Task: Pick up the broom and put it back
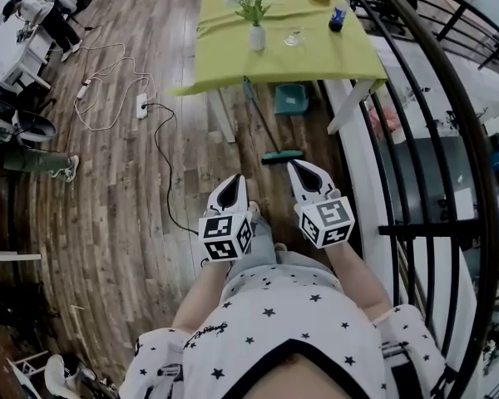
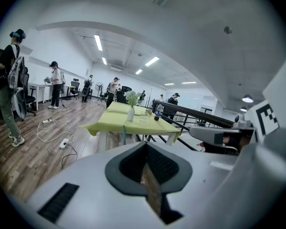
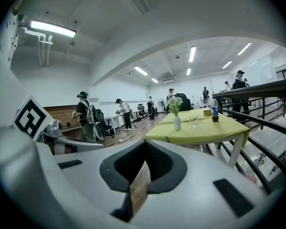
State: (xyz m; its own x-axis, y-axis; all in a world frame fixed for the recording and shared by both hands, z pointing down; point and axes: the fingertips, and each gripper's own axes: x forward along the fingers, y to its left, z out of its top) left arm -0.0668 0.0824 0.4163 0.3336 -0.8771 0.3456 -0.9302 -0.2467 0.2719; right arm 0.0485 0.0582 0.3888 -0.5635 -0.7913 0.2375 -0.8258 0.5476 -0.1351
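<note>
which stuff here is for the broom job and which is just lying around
For the job: broom, left tool, right tool, both shut and empty.

Just lying about: dustpan, vase of flowers, glass, bottle, power strip.

Matt wooden floor point(image 1: 108, 223), smooth cloth tablecloth point(image 1: 233, 65)
</note>
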